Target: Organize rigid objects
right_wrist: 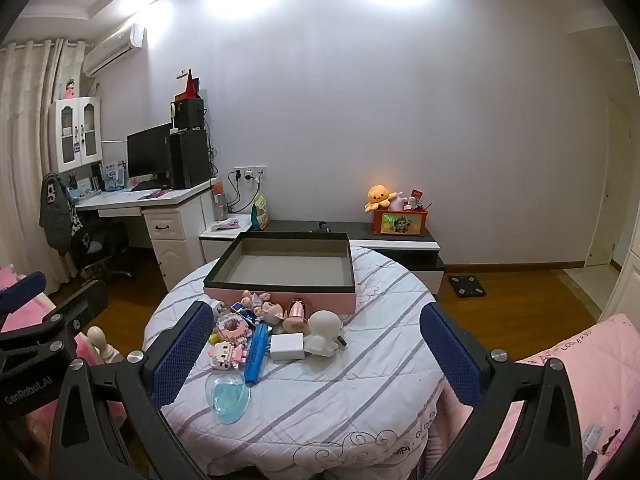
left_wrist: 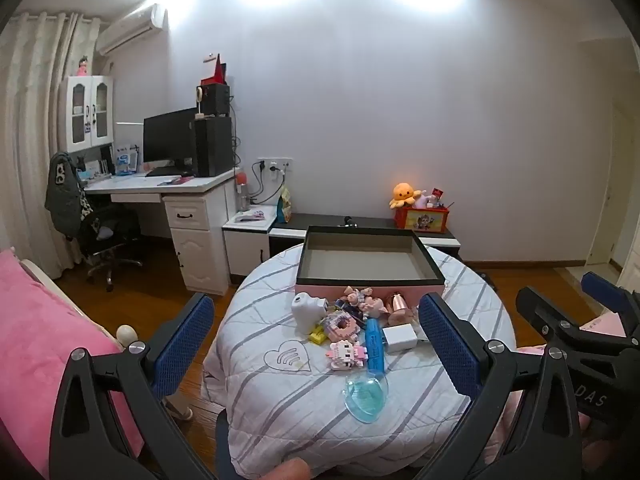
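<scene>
An open pink box (left_wrist: pixel 370 258) (right_wrist: pixel 280 266) with a black rim and a grey inside stands on the far half of a round quilt-covered table (left_wrist: pixel 280 396) (right_wrist: pixel 360 392). In front of it lies a heap of small things: a white figurine (left_wrist: pixel 305 312) (right_wrist: pixel 325 333), pink block toys (left_wrist: pixel 346 354) (right_wrist: pixel 228 353), a blue bar (left_wrist: pixel 374 345) (right_wrist: pixel 256 356), a white charger (left_wrist: pixel 400 338) (right_wrist: pixel 287 347), a rose-gold cup (left_wrist: pixel 396 307) (right_wrist: pixel 295 312) and a clear blue dish (left_wrist: pixel 366 394) (right_wrist: pixel 227 397). My left gripper (left_wrist: pixel 318 344) and right gripper (right_wrist: pixel 318 354) hover open short of the heap, both with nothing between the fingers.
A pink blanket (left_wrist: pixel 44 344) lies left of the table and a pink quilt (right_wrist: pixel 576 384) right of it. Behind stand a white desk (left_wrist: pixel 176 200) with a monitor, an office chair (left_wrist: pixel 104 240), a low dark cabinet (left_wrist: pixel 360 228) and a red toy box (left_wrist: pixel 424 219).
</scene>
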{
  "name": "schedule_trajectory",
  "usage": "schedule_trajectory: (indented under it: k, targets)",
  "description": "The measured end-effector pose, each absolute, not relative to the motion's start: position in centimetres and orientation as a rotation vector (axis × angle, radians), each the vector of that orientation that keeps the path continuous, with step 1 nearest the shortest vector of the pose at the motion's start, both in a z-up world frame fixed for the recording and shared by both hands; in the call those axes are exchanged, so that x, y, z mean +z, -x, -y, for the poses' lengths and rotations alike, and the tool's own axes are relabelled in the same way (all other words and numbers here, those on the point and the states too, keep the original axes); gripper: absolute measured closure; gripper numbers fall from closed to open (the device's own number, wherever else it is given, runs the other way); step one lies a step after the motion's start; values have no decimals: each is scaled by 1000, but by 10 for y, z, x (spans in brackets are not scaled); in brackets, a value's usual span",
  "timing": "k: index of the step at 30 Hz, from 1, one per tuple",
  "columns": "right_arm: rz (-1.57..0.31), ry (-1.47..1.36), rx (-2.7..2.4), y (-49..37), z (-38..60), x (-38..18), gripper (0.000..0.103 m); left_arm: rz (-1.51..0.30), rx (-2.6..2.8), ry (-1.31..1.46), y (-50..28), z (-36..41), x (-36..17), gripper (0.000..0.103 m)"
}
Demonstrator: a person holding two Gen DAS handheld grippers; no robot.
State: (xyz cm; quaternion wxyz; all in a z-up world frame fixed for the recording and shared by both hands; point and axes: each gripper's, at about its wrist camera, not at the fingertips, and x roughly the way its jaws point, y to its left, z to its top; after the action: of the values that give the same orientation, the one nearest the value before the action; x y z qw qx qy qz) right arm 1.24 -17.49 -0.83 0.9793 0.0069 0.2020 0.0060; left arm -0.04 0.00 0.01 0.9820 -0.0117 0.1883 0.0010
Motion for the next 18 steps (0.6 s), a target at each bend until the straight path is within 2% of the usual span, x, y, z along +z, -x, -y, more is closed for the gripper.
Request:
schedule_trajectory:
  k: [18]
  targets:
    - [-393, -22, 7, -9, 178, -4, 0, -371, 12, 43, 4, 1, 2, 0]
